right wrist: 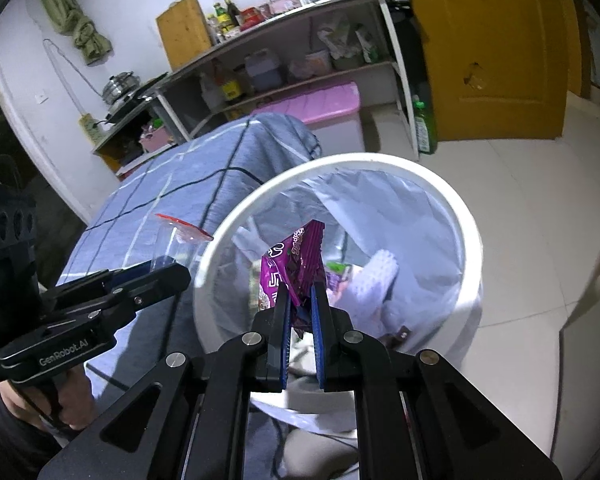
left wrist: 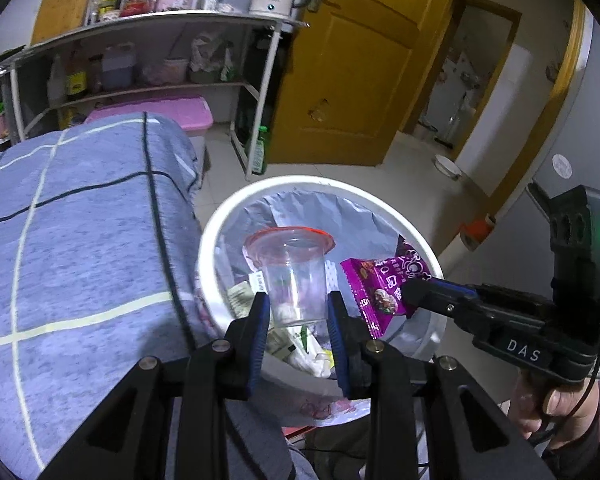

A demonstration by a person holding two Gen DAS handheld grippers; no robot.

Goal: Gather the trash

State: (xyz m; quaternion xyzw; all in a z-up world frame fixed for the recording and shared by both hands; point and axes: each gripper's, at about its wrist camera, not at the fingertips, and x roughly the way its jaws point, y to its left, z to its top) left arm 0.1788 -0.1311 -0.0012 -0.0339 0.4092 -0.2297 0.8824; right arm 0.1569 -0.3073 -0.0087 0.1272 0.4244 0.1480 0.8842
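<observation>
While both hands hang over the white bin (left wrist: 216, 236), I see left gripper (left wrist: 298, 304) fingers clamping the clear cup (left wrist: 294, 276), right gripper (right wrist: 300, 300) fingers pinching the purple wrapper (right wrist: 296, 264).

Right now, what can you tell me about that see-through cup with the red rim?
The clear plastic cup is thin and transparent, with a red rim around its wide mouth, and looks empty. It stands roughly upright, pinched low on its sides between the blue pads of the left gripper. It hangs over the white trash bin, near the rim beside the blue checked cloth, with a purple snack wrapper close by.
</observation>
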